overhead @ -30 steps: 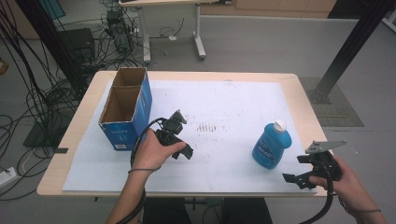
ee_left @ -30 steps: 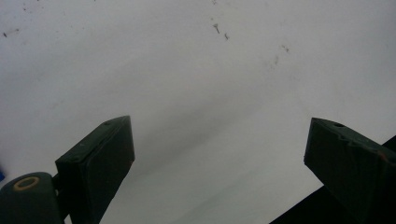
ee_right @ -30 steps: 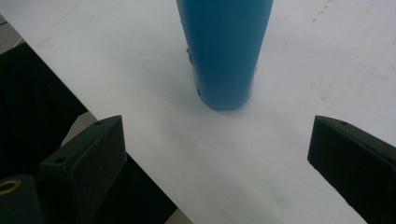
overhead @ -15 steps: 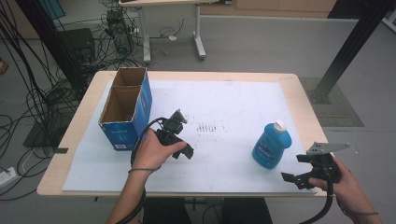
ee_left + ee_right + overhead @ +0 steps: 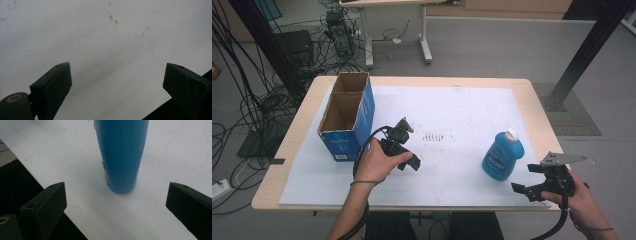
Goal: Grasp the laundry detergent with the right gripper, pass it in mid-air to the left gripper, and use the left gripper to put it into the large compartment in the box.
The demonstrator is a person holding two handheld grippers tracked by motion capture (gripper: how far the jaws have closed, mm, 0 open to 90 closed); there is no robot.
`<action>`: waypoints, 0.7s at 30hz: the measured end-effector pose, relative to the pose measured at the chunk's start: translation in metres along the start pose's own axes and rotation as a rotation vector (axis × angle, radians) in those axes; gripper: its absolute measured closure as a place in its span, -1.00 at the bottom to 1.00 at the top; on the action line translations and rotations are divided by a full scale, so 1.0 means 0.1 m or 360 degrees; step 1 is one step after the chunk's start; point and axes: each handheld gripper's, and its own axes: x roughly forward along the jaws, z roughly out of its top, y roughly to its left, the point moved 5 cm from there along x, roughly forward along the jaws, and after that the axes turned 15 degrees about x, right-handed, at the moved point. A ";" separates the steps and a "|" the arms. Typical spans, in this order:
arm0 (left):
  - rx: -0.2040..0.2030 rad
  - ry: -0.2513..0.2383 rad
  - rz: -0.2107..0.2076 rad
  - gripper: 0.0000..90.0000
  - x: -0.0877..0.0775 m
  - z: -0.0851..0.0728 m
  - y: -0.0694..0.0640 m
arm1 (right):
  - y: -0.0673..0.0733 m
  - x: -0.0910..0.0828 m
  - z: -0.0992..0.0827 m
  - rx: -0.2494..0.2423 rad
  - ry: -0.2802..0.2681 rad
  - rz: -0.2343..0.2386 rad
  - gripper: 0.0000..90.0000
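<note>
Blue plastic bottle (image 5: 503, 159), upright at 10 o'clock of the released right hand-held gripper (image 5: 532, 186), probably liquid-heavy and slick: grasp its narrow sides low.

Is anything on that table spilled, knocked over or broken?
Nothing stands out. The blue bottle stands upright with its white cap on, the cardboard box sits open-topped and upright, and only faint reddish marks stain the white sheet.

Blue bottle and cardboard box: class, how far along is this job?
Nothing looks done: the blue bottle stands upright on the white sheet, far from the open cardboard box. In hand: the right tongs face it, open, not touching. Left: gripping and moving it, probably.
</note>
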 end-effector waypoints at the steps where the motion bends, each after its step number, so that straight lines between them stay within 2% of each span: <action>1: 0.0000 0.0001 0.0001 -0.80 0.00 0.00 0.00 | 0.00 0.00 0.00 0.0002 -0.0004 0.0002 -0.93; 15: -0.0003 -0.0010 0.0008 -0.80 -0.03 0.00 -0.02 | -0.01 0.05 0.02 0.0011 -0.0071 0.0041 -0.93; 21: 0.0000 -0.0012 0.0012 -0.80 -0.04 0.00 -0.03 | -0.02 0.07 0.02 0.0010 -0.0074 0.0050 -0.93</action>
